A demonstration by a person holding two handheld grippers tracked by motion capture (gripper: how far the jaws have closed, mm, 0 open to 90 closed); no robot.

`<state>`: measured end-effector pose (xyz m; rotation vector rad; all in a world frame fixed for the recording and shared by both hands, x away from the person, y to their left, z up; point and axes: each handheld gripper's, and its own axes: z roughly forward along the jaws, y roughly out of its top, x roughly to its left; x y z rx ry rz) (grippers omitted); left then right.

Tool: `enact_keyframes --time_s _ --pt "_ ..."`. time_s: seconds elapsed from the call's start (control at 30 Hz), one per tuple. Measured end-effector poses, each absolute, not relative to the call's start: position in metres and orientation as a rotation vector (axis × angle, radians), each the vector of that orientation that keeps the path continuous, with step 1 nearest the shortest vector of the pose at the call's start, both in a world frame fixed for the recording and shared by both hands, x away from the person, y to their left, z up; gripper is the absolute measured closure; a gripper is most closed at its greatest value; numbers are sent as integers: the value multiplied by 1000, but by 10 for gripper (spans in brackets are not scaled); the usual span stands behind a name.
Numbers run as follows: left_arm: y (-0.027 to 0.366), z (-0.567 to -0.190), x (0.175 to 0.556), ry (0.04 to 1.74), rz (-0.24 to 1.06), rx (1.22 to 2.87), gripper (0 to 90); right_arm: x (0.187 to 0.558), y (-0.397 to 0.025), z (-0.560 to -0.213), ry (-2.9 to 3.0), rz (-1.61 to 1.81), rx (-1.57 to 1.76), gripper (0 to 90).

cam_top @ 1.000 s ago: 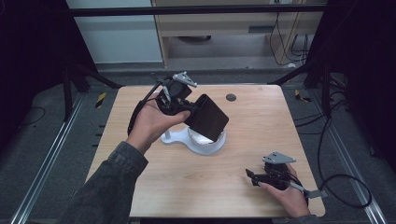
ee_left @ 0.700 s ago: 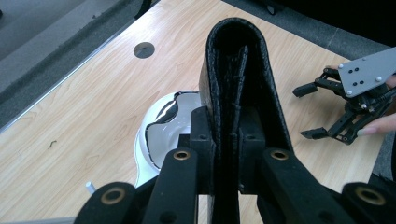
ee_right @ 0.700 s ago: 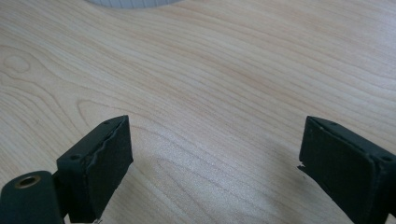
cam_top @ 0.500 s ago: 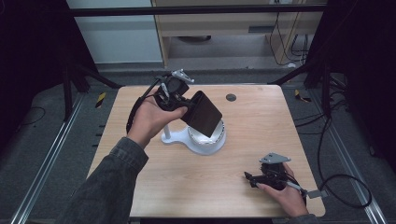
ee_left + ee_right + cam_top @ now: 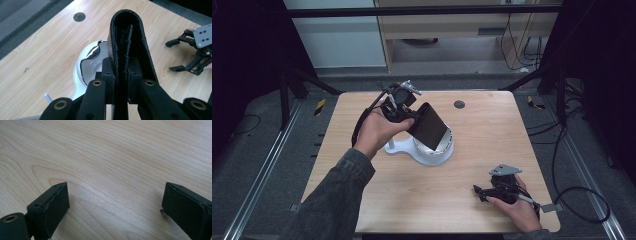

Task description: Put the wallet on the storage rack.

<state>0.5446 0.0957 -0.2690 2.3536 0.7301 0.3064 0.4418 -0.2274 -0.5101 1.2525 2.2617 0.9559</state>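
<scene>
- One thing is in hand: a black wallet [image 5: 428,126], clamped at its open edge by the left tongs [image 5: 122,75] and held tilted above the white stand [image 5: 422,150].
- Lifting looks done; setting it onto the stand, or elsewhere, seems left.
- Right tongs [image 5: 484,192] rest spread wide and empty on the surface [image 5: 492,130], well apart.

Wallet [image 5: 428,126] in left tongs [image 5: 409,117] above stand [image 5: 422,150], mid-table; right tongs [image 5: 482,192] near front-right corner.
</scene>
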Motion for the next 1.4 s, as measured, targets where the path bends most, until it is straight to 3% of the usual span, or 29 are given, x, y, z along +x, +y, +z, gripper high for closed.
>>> enact_keyframes --time_s 0.53,1.4 --pt "84 -299 558 752 251 2384 804 441 -228 -512 2252 968 1246 67" --pt "79 -310 576 785 221 2356 782 440 -228 -512 2250 979 1235 65"
